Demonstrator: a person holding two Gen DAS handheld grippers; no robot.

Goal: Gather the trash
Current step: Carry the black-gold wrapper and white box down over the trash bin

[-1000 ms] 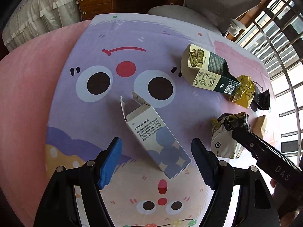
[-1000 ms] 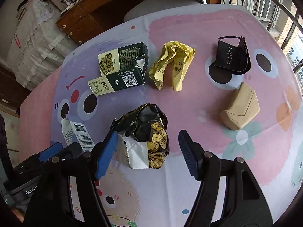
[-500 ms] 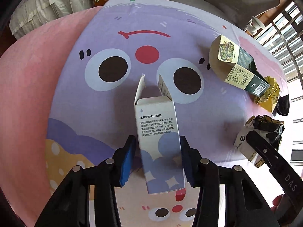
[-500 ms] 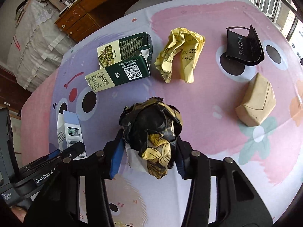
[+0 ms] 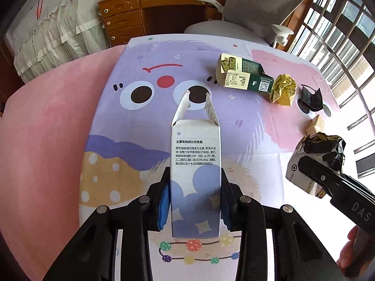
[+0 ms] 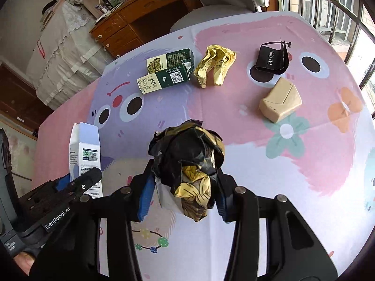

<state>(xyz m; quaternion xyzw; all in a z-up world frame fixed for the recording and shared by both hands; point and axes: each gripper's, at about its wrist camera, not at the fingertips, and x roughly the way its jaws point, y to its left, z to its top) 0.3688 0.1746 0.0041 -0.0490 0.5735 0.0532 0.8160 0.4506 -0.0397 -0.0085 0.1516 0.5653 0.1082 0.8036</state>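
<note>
Left tool (image 5: 194, 199) clamps the tall white-and-blue open-topped cardboard carton (image 5: 195, 175) low on its sides: light, hollow, crushable. Right tool (image 6: 182, 196) grips the crumpled black-and-gold paper wad (image 6: 187, 164); soft, springy, mid-bulk hold.

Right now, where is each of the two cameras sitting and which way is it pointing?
Left wrist: on the left gripper, facing along its fingers over the white carton it grips toward the desk and chair; a hand shows at lower right.
Right wrist: on the right gripper, facing across the table over the crumpled black and gold wrapper it holds.
Both views share the green box, yellow paper and each other's gripper.
</note>
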